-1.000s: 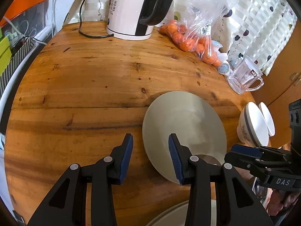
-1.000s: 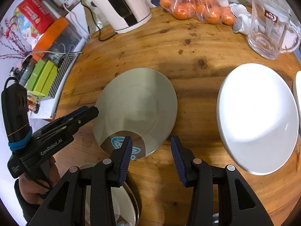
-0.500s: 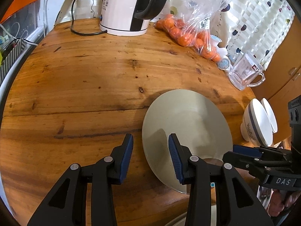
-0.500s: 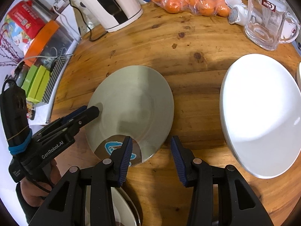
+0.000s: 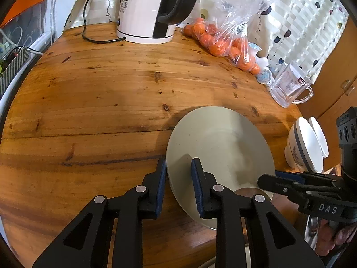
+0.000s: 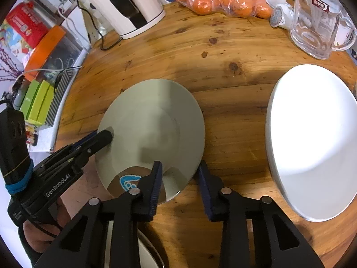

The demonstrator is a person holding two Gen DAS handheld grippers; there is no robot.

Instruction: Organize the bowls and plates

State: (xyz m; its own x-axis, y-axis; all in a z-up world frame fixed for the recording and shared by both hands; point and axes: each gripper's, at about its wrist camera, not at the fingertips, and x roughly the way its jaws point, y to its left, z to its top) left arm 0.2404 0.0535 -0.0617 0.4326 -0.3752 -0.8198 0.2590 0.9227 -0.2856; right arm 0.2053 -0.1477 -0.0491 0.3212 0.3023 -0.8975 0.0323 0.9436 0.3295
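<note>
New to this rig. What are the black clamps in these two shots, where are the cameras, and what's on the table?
There is no robot arm: a person holds a two-finger gripper in each hand, and each picture comes from a fisheye camera on one gripper, looking along its fingers.

In the left wrist view, the left gripper straddles the near-left rim of a grey plate, its jaws closing. The right gripper straddles the plate's near-right rim, also closing. I cannot tell if the pads are pressing the rim yet. Each gripper also shows in the other's picture.

Also on the round wooden table: a white plate, two white bowls near the edge, a kettle, a bag of oranges and a glass mug.
</note>
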